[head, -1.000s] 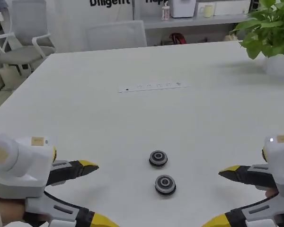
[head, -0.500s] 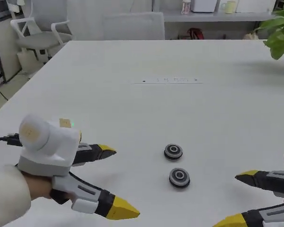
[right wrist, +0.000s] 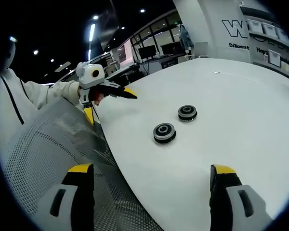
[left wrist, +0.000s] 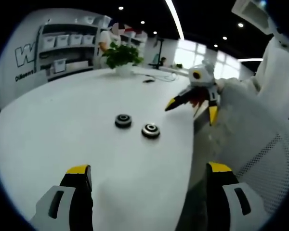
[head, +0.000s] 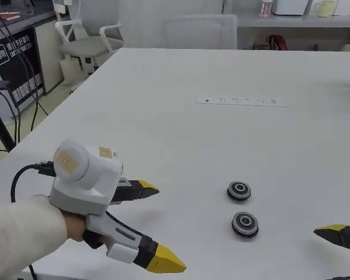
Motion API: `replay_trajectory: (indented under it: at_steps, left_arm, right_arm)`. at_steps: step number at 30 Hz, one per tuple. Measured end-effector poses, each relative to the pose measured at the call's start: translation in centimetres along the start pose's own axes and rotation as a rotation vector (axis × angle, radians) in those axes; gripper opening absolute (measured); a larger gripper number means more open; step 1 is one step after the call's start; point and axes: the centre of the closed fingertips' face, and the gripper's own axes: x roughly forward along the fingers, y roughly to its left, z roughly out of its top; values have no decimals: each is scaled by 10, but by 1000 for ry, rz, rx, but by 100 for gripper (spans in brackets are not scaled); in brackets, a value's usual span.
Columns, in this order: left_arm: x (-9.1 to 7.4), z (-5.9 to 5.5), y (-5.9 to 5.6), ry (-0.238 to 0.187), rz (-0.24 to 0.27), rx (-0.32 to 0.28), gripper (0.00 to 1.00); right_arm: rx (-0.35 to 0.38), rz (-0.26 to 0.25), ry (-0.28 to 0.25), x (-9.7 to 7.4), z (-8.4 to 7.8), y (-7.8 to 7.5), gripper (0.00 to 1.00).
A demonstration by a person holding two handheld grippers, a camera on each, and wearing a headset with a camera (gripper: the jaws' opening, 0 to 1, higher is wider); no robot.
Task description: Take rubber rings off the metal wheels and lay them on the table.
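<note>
Two small metal wheels with black rubber rings lie flat on the white table [head: 163, 116], one farther [head: 239, 191] and one nearer [head: 245, 224] to the front edge. My left gripper [head: 163, 227] is open a hand's width to their left. My right gripper [head: 332, 254] is open to their right, with one yellow-tipped jaw partly cut off by the picture's edge. The left gripper view has the wheels [left wrist: 123, 120] [left wrist: 151, 130] ahead of its open jaws and the right gripper [left wrist: 190, 113] beyond them. The right gripper view has them [right wrist: 187, 112] [right wrist: 164, 133] too, with the left gripper [right wrist: 111, 107] beyond. Both grippers are empty.
A flush socket strip [head: 241, 100] sits mid-table. Chairs [head: 198, 32] stand at the far side and a potted plant [left wrist: 121, 55] on the table's far right. A mesh chair back [right wrist: 53, 159] is close to the front table edge.
The head camera has swung left, so everything has slid right in the picture. Both grippers stay open on either side of the wheels, which have not moved.
</note>
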Motion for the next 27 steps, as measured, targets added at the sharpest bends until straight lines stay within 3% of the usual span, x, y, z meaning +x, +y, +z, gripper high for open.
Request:
replay_trajectory:
  at_steps: [27]
  left_arm:
    - [-1,3,-4,-9,-6,13,100]
  right_arm:
    - [-29,3,-25,-6,6,-6,96]
